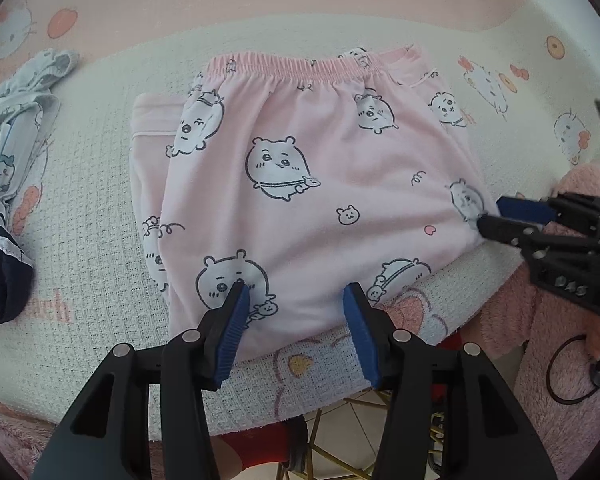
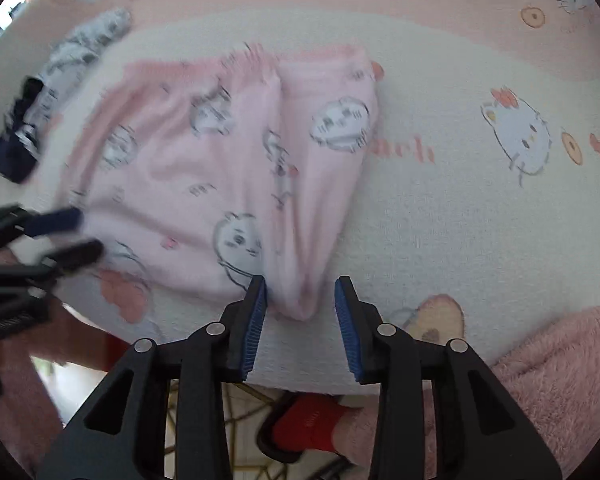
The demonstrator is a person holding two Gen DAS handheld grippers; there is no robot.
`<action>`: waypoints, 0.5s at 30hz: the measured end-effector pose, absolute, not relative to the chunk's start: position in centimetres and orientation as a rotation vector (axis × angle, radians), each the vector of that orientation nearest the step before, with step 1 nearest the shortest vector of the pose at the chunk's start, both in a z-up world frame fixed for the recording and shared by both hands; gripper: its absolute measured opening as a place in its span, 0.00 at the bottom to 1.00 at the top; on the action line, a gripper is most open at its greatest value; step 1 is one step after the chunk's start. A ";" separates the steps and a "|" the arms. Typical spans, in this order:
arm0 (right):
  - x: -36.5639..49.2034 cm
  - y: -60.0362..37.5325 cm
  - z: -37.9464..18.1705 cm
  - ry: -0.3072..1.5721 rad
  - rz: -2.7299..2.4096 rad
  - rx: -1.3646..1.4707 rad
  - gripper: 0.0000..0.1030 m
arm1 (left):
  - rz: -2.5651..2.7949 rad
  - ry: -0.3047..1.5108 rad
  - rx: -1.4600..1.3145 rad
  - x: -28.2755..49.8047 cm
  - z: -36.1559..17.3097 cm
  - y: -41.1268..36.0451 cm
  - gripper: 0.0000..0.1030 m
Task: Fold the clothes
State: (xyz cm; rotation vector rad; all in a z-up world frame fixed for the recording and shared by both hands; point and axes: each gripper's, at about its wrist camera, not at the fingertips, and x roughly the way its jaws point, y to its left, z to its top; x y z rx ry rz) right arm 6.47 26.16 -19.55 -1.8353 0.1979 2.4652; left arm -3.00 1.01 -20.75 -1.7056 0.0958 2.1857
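Hovering at six o'clock, the left gripper is gaping over the pink pants, gripping nothing; the right gripper, half open, is straddling their corner at four o'clock, unpinched, likely for squaring the fold.

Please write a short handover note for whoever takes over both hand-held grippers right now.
Left hand-held gripper: open, over the near edge of the pink pyjama trousers, holding nothing.
Right hand-held gripper: open, with the trousers' near right corner between its pads, not pinched.
Trousers lie folded on the cream blanket, waistband at the far side.
Left: any further fold; the pale garment and dark garment at the left lie unfolded.
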 end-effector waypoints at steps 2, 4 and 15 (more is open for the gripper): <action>7.0 27.4 -19.5 0.240 2.427 -1.817 0.41 | 2.208 -0.006 -1.746 -3.5 -19.8 -1.4 0.50; 7.5 28.9 -18.8 0.319 2.424 -1.764 0.41 | 2.288 -0.115 -1.762 -4.6 -18.9 -3.9 0.50; -0.6 21.7 -16.3 0.090 2.708 -1.799 0.42 | 2.344 0.356 -1.596 -11.2 -18.7 -0.9 0.50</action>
